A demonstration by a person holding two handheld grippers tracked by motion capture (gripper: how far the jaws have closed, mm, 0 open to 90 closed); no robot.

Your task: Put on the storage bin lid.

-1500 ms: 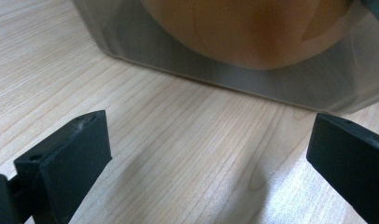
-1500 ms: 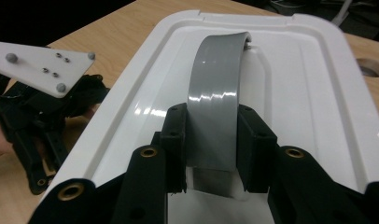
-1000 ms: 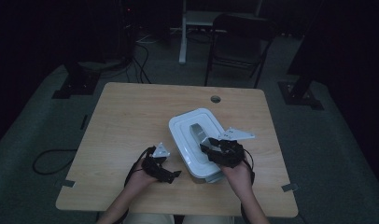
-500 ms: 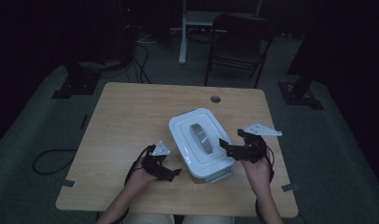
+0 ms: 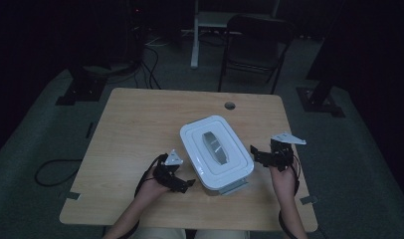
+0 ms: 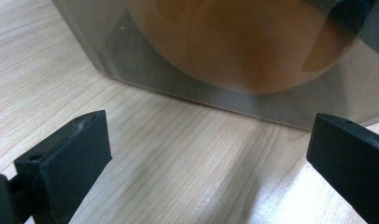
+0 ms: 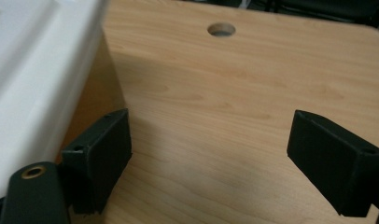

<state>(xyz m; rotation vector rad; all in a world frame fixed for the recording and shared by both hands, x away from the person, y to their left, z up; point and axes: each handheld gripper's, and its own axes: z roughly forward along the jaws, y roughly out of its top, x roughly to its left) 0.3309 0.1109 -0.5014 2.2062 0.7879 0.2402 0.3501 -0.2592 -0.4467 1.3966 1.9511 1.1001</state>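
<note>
A rectangular container with a white lid (image 5: 216,149) sits near the middle of the wooden table (image 5: 140,124). Its lid has a grey handle on top. My left gripper (image 5: 182,185) rests on the table just left of the container's near corner, open, with the clear container wall (image 6: 215,79) close ahead of its jaws. My right gripper (image 5: 257,154) hovers just right of the container, open and holding nothing; the white lid edge (image 7: 33,84) lies beside its left jaw.
A round cable hole (image 5: 230,105) (image 7: 221,29) pierces the table's far side. A dark chair (image 5: 254,45) and a white stand (image 5: 195,35) stand beyond the table. Bare wood stretches across the left half and far edge.
My right gripper has come off the container's lid and moved right, now beside the container. The left gripper has stayed in place.
</note>
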